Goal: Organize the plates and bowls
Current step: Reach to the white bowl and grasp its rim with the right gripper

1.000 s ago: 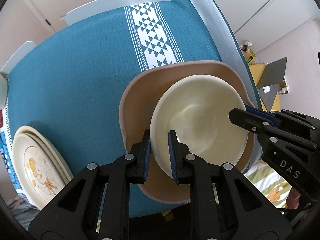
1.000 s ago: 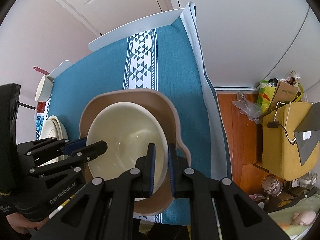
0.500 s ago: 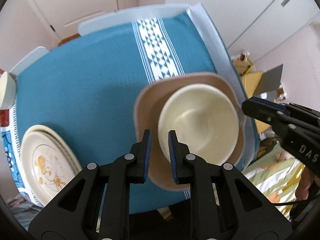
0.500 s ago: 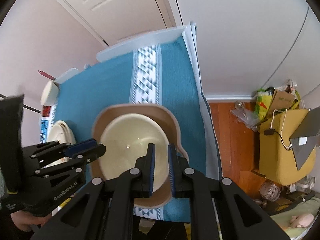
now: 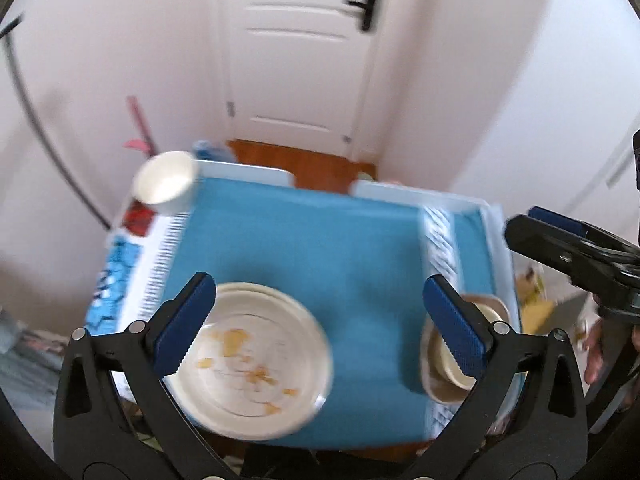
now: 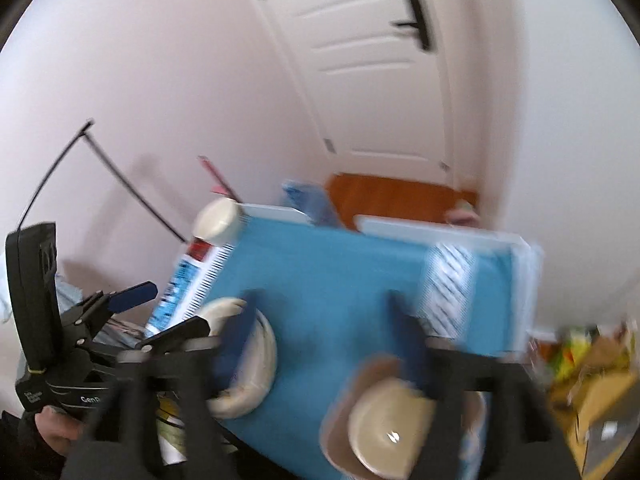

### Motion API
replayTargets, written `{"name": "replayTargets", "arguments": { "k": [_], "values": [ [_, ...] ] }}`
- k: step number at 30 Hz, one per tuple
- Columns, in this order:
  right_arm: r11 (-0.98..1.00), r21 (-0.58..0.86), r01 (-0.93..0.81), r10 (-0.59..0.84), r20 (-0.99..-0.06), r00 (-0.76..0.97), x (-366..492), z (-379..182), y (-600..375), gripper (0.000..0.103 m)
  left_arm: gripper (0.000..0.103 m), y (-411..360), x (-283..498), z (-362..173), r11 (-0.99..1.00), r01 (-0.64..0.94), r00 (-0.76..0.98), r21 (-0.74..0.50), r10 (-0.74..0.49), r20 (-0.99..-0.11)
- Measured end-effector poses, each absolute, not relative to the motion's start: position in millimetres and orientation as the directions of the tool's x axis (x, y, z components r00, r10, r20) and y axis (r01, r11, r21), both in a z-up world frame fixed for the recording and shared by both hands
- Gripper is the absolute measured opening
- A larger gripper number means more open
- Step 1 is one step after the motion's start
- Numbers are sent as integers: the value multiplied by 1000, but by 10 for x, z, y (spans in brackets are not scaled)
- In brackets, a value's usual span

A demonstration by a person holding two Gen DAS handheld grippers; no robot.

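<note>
A cream bowl (image 6: 386,426) sits inside a tan dish (image 6: 340,412) at the near right corner of the teal tablecloth (image 5: 320,252); both also show in the left wrist view (image 5: 466,344). A stack of cream plates (image 5: 256,356) with an orange print lies at the near left. A small white bowl (image 5: 164,182) stands at the far left corner. My left gripper (image 5: 320,328) is wide open and empty, high above the table. My right gripper (image 6: 324,340) is open, empty and blurred, also raised above the table.
A white door (image 5: 300,52) and wooden floor (image 5: 304,164) lie beyond the table. White chair backs (image 5: 412,192) stand at the far edge. A patterned white band (image 5: 438,240) runs along the cloth's right side. Bags and clutter (image 6: 592,360) sit on the floor at right.
Both grippers let go of the cream bowl, opened wide and pulled up and back from the table. The bowl stays in the tan dish. The views now tilt toward the door.
</note>
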State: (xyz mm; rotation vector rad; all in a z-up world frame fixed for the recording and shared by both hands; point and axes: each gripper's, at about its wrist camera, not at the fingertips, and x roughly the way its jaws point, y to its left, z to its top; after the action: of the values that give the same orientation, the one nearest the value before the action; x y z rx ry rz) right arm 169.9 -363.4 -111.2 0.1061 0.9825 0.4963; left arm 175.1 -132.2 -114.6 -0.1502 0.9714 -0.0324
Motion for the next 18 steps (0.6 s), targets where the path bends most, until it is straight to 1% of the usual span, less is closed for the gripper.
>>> {"name": "replayTargets", "arguments": {
  "k": [1,7,11,15,16,17,18],
  "values": [
    [872,311,-378,466,-764,445,1751,-1090,-3534,98,103,-1150,1756,-1130,986,-75,568,-147,-78,-819],
    [803,301,-515,531,-753,388,2056,-1067,-2773,98,103,-206,1780,-1153,953,-235,579,-193,-22,-815],
    [777,267,-570,516,-789,333,2358,-1160,-2242,98,103,342,1901,-1214,922,-327,595,-208,29,-804],
    [766,270,-584,512,-806,299,2677,-1160,-1792,98,102,829,2180,-1408,884,-367,604,-289,-10,-797],
    [771,259,-582,500,-812,302,2787,-1182,-1648,98,101,944,2290,-1505,875,-375,597,-305,-23,-802],
    [779,237,-581,478,-823,306,2902,-1227,-1492,98,94,1040,2394,-1622,867,-383,590,-319,-37,-807],
    [779,222,-586,463,-835,299,2989,-1290,-1383,98,85,1129,2493,-1728,858,-392,585,-334,-48,-810]
  ]
}}
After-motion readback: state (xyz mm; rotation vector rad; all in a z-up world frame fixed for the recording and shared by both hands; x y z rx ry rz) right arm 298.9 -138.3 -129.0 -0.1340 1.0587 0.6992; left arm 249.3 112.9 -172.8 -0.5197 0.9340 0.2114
